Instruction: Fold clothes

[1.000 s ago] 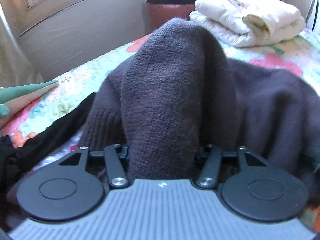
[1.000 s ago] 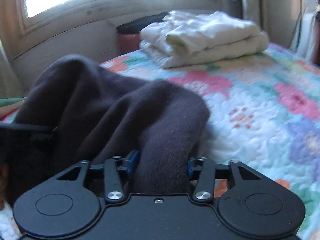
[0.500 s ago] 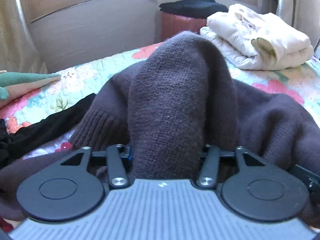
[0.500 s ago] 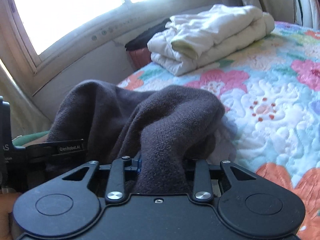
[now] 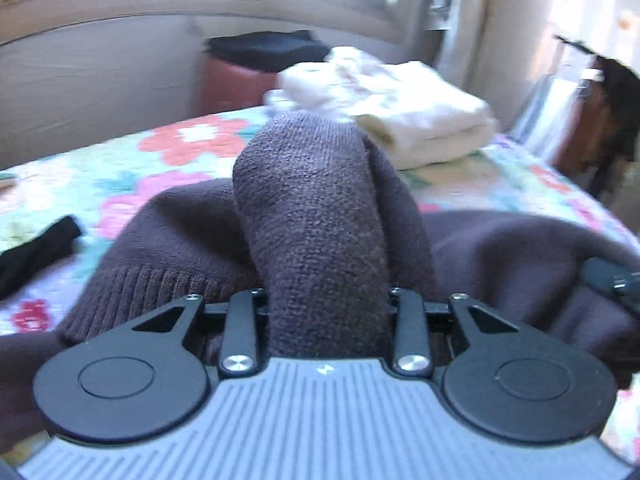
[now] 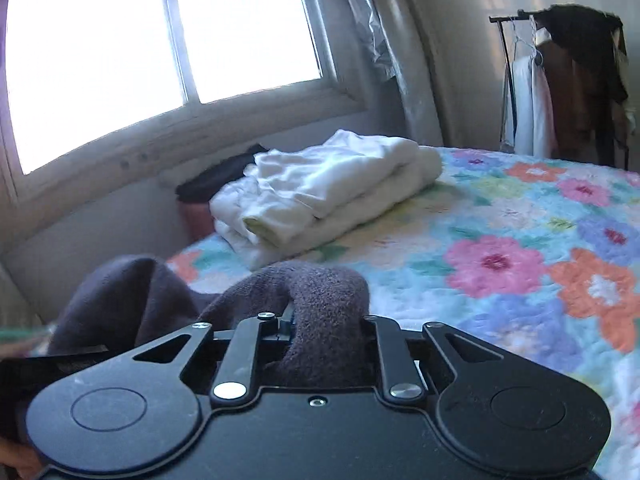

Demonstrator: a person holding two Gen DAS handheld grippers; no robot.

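Floral quilting covers the bed [image 6: 520,240], with a folded white duvet [image 6: 320,192] at its far side under the window. A dark purple knit sweater [image 5: 312,216] lies bunched at the near edge, lifted in two humps. The left gripper [image 5: 328,304] and right gripper [image 6: 324,332] both angle downward, jaws closing on a thick fold of sweater each.

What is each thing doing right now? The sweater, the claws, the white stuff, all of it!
Dark sweater: bunched up, pinched by both claws, partly lifted off the bed.
Left claw: closing on a fold of sweater.
Right claw: closing on another fold.
White bedding: folded, lying on the quilt.
Black garment: unfolded, lying on the quilt.
Floral quilt: spread flat.
Clothes on rack: hanging.
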